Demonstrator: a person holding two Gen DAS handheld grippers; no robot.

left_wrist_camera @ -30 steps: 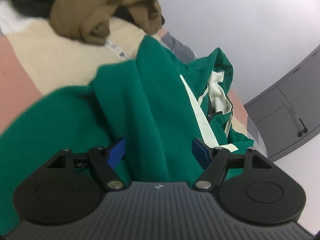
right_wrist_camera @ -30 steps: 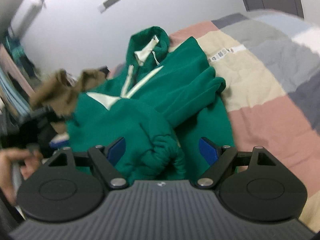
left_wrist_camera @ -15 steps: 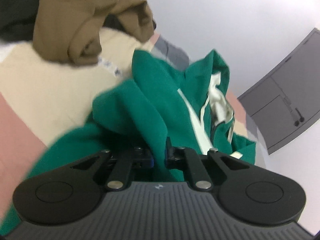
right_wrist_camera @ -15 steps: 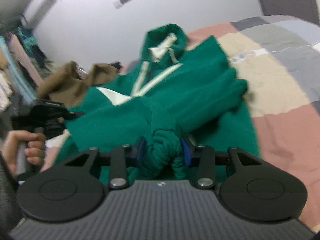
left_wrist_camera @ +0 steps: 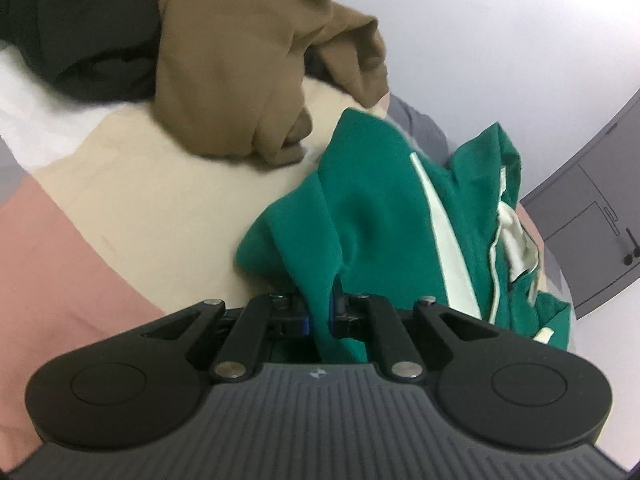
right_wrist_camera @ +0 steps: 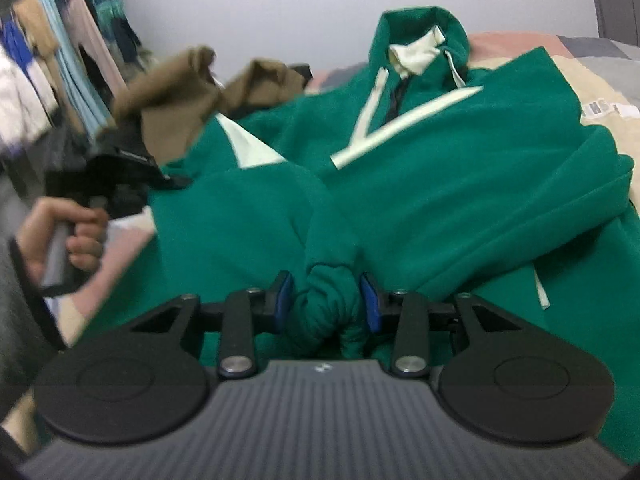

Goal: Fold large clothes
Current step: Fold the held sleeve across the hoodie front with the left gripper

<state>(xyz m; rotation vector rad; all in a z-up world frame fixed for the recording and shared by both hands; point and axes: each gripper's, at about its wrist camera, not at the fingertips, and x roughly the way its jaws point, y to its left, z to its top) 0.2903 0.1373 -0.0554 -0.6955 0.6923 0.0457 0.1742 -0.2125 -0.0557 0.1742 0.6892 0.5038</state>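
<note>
A large green hooded jacket (right_wrist_camera: 440, 184) with cream stripes lies spread on a patchwork bed. My right gripper (right_wrist_camera: 326, 300) is shut on a bunched green sleeve cuff (right_wrist_camera: 328, 300) at the jacket's near side. In the left wrist view my left gripper (left_wrist_camera: 319, 314) is shut on a thin fold at the green jacket's (left_wrist_camera: 372, 224) edge, lifted off the cream patch. In the right wrist view a hand (right_wrist_camera: 60, 236) holds the left gripper's handle at the far left.
A brown garment (left_wrist_camera: 248, 68) (right_wrist_camera: 176, 96) and a black one (left_wrist_camera: 76, 24) are heaped on the bed beyond the jacket. The bedcover (left_wrist_camera: 132, 196) has cream, pink and grey patches. Clothes hang on a rail (right_wrist_camera: 60, 52) at left. A grey cabinet (left_wrist_camera: 592, 208) stands by the wall.
Both grippers went from open to shut on the jacket: the left on its edge, the right on the sleeve cuff. Both have since pulled the cloth sideways, uncovering more bedcover on the left.
</note>
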